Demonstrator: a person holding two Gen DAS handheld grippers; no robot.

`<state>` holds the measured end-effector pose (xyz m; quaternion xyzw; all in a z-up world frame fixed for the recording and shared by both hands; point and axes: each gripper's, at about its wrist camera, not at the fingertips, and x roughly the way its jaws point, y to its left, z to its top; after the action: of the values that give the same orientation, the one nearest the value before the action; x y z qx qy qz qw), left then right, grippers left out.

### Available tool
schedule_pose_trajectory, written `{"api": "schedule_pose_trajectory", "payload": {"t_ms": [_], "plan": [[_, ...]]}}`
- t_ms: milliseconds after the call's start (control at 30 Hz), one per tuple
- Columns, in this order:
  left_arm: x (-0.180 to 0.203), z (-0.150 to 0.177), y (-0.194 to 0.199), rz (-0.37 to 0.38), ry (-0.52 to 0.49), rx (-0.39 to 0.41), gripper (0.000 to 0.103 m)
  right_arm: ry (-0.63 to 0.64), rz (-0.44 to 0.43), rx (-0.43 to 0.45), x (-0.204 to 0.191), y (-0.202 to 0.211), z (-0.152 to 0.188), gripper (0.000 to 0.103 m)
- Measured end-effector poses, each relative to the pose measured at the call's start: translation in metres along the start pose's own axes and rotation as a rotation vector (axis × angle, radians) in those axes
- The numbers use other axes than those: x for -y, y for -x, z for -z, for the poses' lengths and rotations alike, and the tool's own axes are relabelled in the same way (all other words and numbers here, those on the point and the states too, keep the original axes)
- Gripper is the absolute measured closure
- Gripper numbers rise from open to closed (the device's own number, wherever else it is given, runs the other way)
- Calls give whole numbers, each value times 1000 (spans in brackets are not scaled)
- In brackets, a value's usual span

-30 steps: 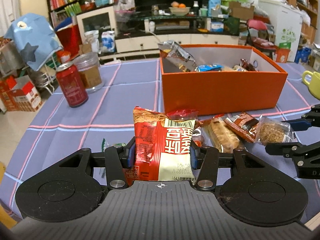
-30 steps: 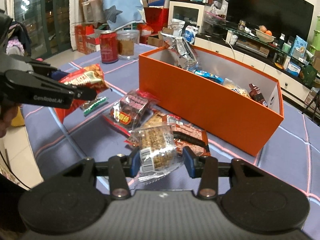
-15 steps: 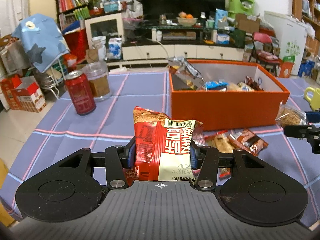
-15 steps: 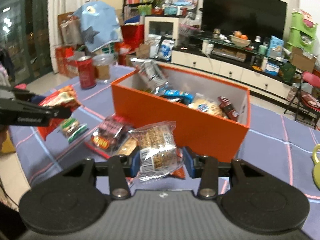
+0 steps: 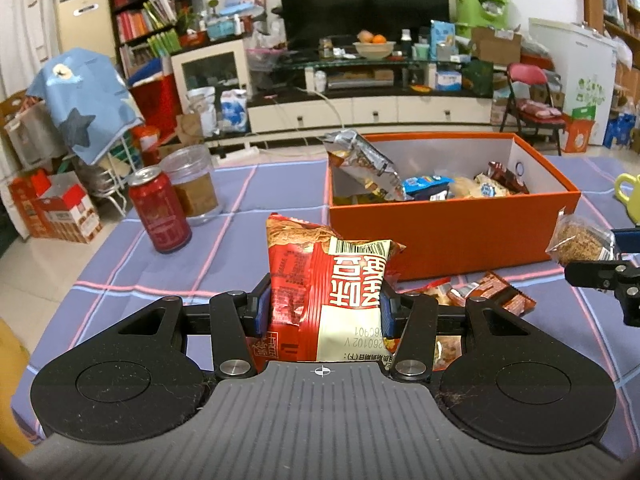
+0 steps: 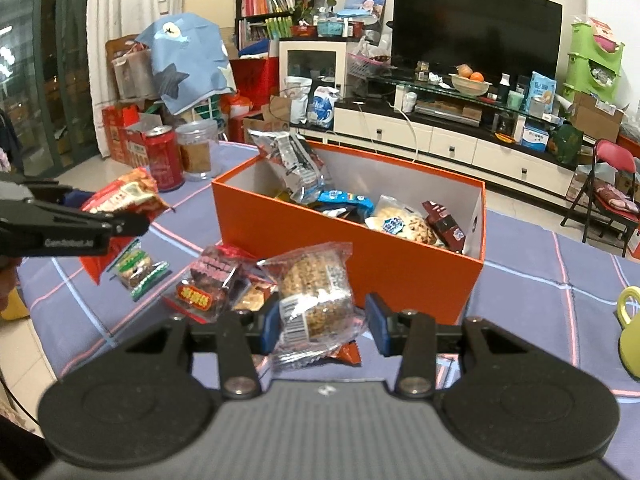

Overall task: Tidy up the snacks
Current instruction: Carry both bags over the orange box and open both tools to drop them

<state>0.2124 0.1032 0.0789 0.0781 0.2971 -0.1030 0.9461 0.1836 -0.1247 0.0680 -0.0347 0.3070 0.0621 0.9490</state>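
I have lifted both packets off the worktop (image 5: 132, 264): left fingers (image 5: 322, 306) clamp the red noodle bag (image 5: 326, 292), right fingers (image 6: 320, 320) clamp the clear cereal bar (image 6: 314, 292), and the orange box (image 6: 400, 268) at twelve o'clock comes next, I judge.

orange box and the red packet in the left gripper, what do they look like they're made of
Orange box: probably cardboard, matte orange outside, plain white inside, with thin straight walls and crisp edges. Red packet: thin plastic film, glossy; it crinkles and catches light where the left gripper pinches it, and has a printed barcode.
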Motion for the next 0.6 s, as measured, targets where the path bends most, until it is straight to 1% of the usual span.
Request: {"api": "schedule_pose_trajectory", "payload": {"t_ms": [100, 167, 300, 467, 600], "plan": [[1, -6, 0, 21, -2, 7, 89, -5, 3, 5, 0, 1, -2, 58], [-3, -14, 0, 36, 14, 15, 89, -11, 11, 16, 2, 3, -6, 58], [-3, -42, -9, 70, 38, 33, 89, -37, 30, 53, 14, 0, -26, 58], [17, -92, -37, 94, 42, 68, 89, -56, 62, 79, 33, -22, -63, 58], [42, -132, -82, 80, 33, 68, 88, -78, 93, 84, 47, -52, -95, 58]]}}
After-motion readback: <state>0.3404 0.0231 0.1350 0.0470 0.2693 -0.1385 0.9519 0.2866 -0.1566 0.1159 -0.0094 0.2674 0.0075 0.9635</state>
